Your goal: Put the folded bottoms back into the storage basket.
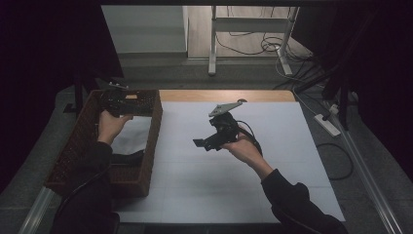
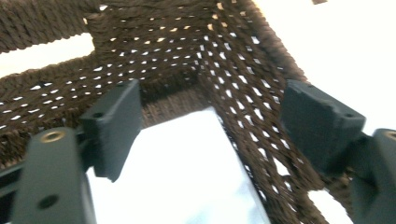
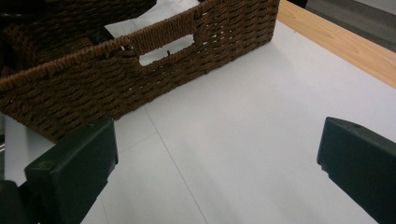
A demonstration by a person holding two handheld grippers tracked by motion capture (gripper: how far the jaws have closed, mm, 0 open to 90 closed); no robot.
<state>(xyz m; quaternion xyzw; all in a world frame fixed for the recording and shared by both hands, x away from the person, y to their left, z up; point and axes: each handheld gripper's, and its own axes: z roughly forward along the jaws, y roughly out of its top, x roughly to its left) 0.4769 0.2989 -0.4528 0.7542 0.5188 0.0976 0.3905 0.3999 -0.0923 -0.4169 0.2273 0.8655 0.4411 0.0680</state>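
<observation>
Inside the wicker basket [image 1: 151,141] the left tongs [image 2: 210,121] gape empty; right tongs [image 3: 219,163] spread above bare table [image 1: 234,185].

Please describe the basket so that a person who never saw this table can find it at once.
Look at the white table and go to its left edge. There stands the basket, long and rectangular, with the left gripper inside. It is woven from dark brown cord, with a handle slot in its wall.

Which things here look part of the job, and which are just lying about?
Likely in use:
wicker basket
white sheet inside it
left claw, open, inside the basket
right claw, open, over the table

Lying about:
cables on the floor
power strip
</observation>
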